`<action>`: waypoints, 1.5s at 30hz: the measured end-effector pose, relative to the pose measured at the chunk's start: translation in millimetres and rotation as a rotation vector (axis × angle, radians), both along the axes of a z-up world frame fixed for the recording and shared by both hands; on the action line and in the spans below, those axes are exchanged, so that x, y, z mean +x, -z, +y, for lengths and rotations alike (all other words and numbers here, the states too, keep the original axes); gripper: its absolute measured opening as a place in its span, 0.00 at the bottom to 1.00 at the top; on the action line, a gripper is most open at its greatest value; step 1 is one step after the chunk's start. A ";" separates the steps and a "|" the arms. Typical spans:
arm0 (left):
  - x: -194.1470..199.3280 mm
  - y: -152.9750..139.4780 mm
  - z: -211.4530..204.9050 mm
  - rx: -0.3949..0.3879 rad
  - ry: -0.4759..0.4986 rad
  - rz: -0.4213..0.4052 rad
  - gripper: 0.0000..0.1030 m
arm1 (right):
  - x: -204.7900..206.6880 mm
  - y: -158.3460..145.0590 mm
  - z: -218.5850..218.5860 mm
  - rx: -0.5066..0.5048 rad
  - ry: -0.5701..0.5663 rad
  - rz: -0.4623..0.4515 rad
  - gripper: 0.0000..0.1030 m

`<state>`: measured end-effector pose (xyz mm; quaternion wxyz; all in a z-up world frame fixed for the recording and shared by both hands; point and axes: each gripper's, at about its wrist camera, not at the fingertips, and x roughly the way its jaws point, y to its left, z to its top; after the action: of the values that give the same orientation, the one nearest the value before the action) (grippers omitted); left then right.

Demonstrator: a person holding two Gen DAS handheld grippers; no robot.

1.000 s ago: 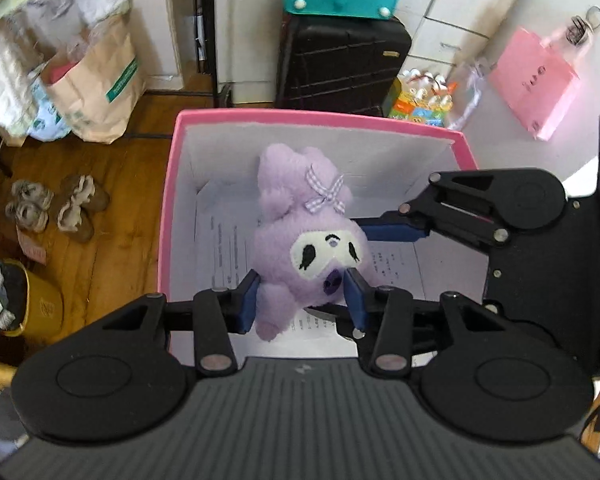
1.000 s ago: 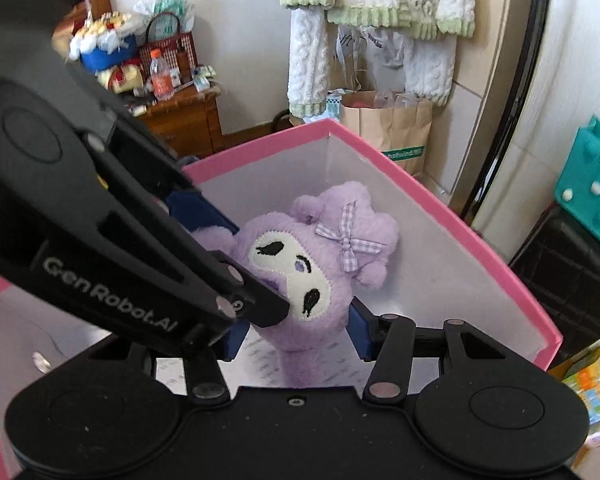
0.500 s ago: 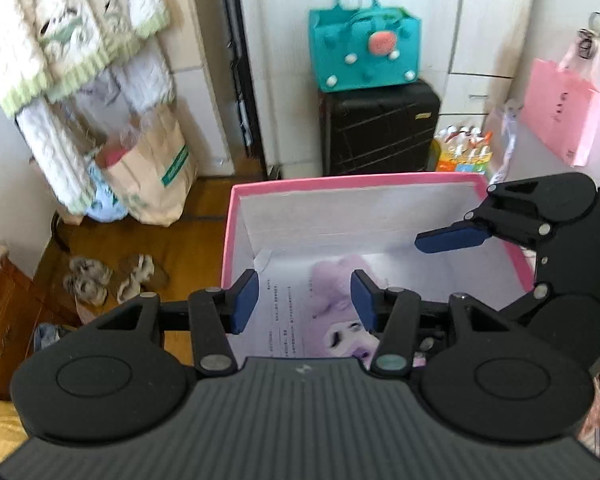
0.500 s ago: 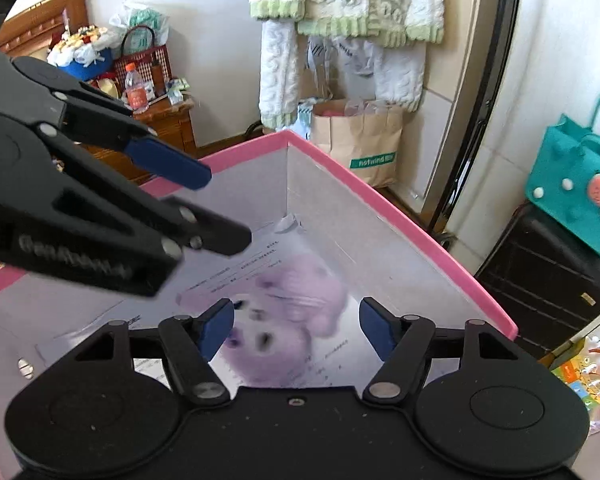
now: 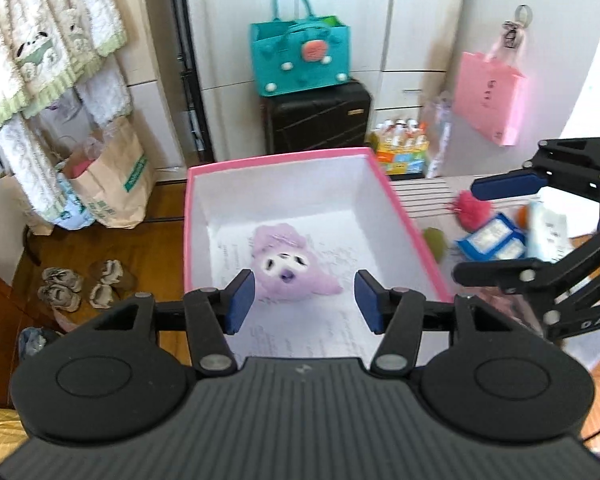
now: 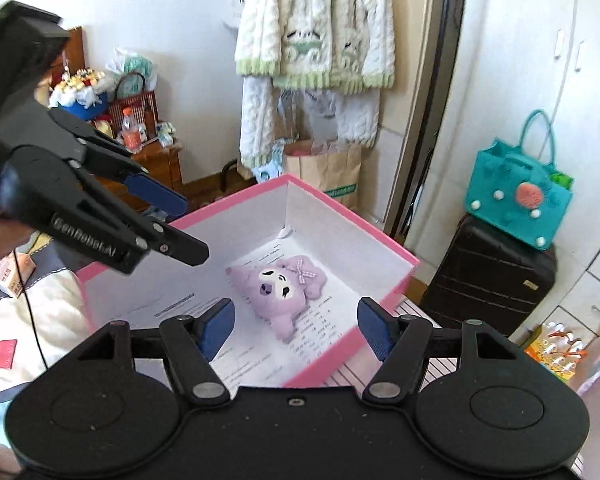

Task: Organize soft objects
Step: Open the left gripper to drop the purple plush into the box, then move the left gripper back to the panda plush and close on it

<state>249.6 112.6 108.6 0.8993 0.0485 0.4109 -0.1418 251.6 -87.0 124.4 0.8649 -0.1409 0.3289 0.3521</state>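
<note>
The purple plush (image 5: 290, 266) lies in the pink box (image 5: 404, 216), mid-frame, just beyond the left gripper (image 5: 304, 306); both the left and the right gripper (image 6: 296, 326) stand apart, empty.

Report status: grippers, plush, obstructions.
Left gripper open, empty. Right gripper open, empty. Purple plush lying in pink box, on printed paper. Nothing blocking it.

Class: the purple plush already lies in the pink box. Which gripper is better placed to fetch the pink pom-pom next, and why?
Probably right. In the left wrist view the right gripper, open, hangs right beside the pom-pom; the left gripper, also open, hangs over the box.
</note>
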 end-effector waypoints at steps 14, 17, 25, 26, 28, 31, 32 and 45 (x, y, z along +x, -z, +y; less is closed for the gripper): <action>-79.1 -29.9 -18.3 0.039 0.096 -0.080 0.57 | -96.9 -24.4 -65.6 0.039 0.057 -0.088 0.70; -100.0 -26.5 -22.7 0.048 0.121 -0.107 0.59 | -116.3 -23.8 -73.6 0.053 0.064 -0.104 0.71; -142.1 -1.4 -33.6 0.021 0.146 -0.141 0.60 | -156.3 0.0 -98.5 0.079 0.082 -0.082 0.71; -146.2 1.3 -36.4 0.017 0.157 -0.150 0.61 | -159.7 3.4 -101.4 0.082 0.086 -0.078 0.71; -151.5 5.7 -42.9 0.008 0.182 -0.156 0.61 | -165.5 11.3 -106.5 0.082 0.098 -0.070 0.71; -153.2 12.0 -54.6 -0.006 0.212 -0.152 0.61 | -173.3 23.9 -113.1 0.068 0.109 -0.051 0.71; -153.5 14.9 -58.9 -0.007 0.219 -0.147 0.61 | -175.9 28.0 -115.2 0.062 0.113 -0.045 0.71; -149.3 48.6 -121.6 -0.036 0.357 -0.120 0.61 | -182.0 85.8 -147.1 0.017 0.164 -0.043 0.73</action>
<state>100.3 -9.0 60.0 0.8836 0.1129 0.3386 -0.3031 69.6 -234.1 38.6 0.8987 -0.1138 0.3178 0.2798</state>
